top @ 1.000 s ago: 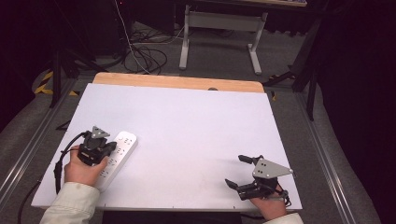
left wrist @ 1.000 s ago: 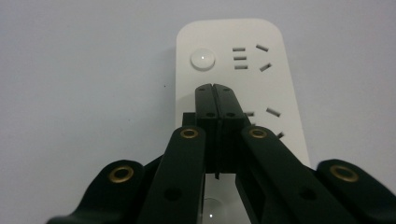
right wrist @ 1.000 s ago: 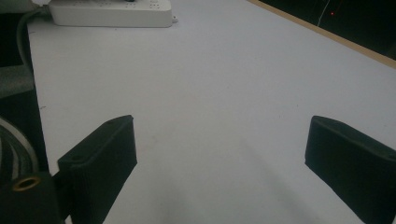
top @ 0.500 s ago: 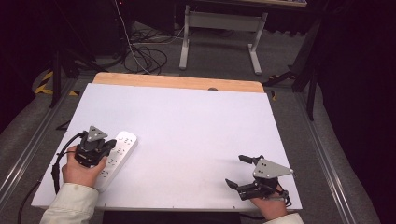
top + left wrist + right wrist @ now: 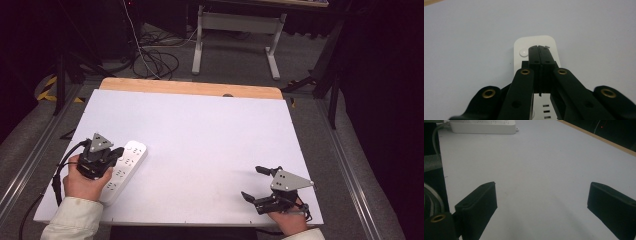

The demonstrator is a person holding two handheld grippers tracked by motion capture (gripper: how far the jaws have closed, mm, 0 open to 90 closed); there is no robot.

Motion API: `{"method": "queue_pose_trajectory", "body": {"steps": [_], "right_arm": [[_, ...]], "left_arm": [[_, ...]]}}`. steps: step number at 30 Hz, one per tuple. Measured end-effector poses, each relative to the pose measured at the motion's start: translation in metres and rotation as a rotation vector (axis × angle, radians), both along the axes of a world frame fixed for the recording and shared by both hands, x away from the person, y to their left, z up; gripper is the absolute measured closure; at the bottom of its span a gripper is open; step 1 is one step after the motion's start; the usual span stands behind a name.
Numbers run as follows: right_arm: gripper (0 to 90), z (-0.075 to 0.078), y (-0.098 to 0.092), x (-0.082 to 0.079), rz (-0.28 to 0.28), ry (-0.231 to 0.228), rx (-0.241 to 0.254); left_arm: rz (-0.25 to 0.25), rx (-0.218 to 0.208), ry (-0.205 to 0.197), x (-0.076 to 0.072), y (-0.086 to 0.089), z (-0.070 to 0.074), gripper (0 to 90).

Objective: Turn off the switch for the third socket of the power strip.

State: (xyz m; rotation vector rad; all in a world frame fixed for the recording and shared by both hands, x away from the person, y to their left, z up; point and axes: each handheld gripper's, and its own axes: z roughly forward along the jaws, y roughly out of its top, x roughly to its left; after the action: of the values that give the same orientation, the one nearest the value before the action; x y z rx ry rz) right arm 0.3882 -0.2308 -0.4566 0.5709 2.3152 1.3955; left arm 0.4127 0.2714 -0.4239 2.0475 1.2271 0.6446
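Observation:
A white power strip (image 5: 129,161) lies at the front left of the white table (image 5: 210,130), slanting away from the person. My left gripper (image 5: 118,152) is above its far half, held in a hand. In the left gripper view the jaws are shut against each other with nothing between them, and the left gripper (image 5: 539,48) has its tips just over the power strip (image 5: 534,41), beside a round button (image 5: 523,52). Whether they touch the strip I cannot tell. My right gripper (image 5: 251,183) rests near the front right edge, open and empty; the right gripper (image 5: 541,197) faces the distant power strip (image 5: 482,126).
A wooden strip (image 5: 190,88) runs along the table's far edge. Behind it are a grey floor with cables (image 5: 155,60) and a metal stand (image 5: 235,30). A cable (image 5: 57,175) trails from the left gripper off the table's left side.
The left hand and gripper have shifted very slightly over the power strip. The right gripper has not moved.

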Motion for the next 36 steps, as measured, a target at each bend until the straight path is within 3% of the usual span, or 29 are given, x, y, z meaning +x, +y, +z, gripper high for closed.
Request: {"method": "queue_pose_trajectory", "body": {"steps": [5, 10, 15, 18, 19, 20, 21, 22, 24, 27, 36], "right_arm": [[9.3, 0.0, 0.0, 0.0, 0.001, -0.001, -0.001], [9.3, 0.0, 0.0, 0.0, 0.001, 0.0, -0.001], [9.3, 0.0, 0.0, 0.0, 0.002, 0.001, -0.001], [9.3, 0.0, 0.0, 0.0, 0.001, 0.002, -0.002], [9.3, 0.0, 0.0, 0.0, 0.002, 0.001, -0.001], [9.3, 0.0, 0.0, 0.0, 0.002, 0.0, 0.0], [9.3, 0.0, 0.0, 0.0, 0.002, -0.001, 0.0], [9.3, 0.0, 0.0, 0.0, 0.002, 0.0, 0.002], [9.4, 0.0, 0.0, 0.0, 0.002, 0.002, 0.003], [9.2, 0.0, 0.0, 0.0, 0.003, 0.003, 0.003], [9.2, 0.0, -0.001, 0.0, 0.005, 0.001, 0.007]], "left_arm": [[-0.014, -0.005, -0.011, -0.002, 0.0, 0.004, 88.3], [-0.038, -0.046, -0.027, -0.005, 0.0, 0.009, 72.9], [-0.052, -0.096, -0.042, -0.008, 0.0, 0.015, 51.6], [-0.071, -0.116, -0.061, -0.01, 0.0, 0.017, 47.3], [-0.068, -0.134, -0.029, -0.012, -0.001, 0.019, 39.9], [-0.068, -0.134, -0.029, -0.012, -0.001, 0.019, 39.9], [-0.08, -0.151, -0.059, -0.016, 0.0, 0.021, 39.5], [-0.08, -0.151, -0.059, -0.016, 0.0, 0.021, 37.5], [-0.084, -0.148, -0.111, -0.022, -0.001, 0.025, 31.8], [-0.105, -0.136, -0.154, -0.03, -0.003, 0.032, 24.4], [-0.172, -0.148, -0.195, -0.048, -0.003, 0.037, 15.8]]}}
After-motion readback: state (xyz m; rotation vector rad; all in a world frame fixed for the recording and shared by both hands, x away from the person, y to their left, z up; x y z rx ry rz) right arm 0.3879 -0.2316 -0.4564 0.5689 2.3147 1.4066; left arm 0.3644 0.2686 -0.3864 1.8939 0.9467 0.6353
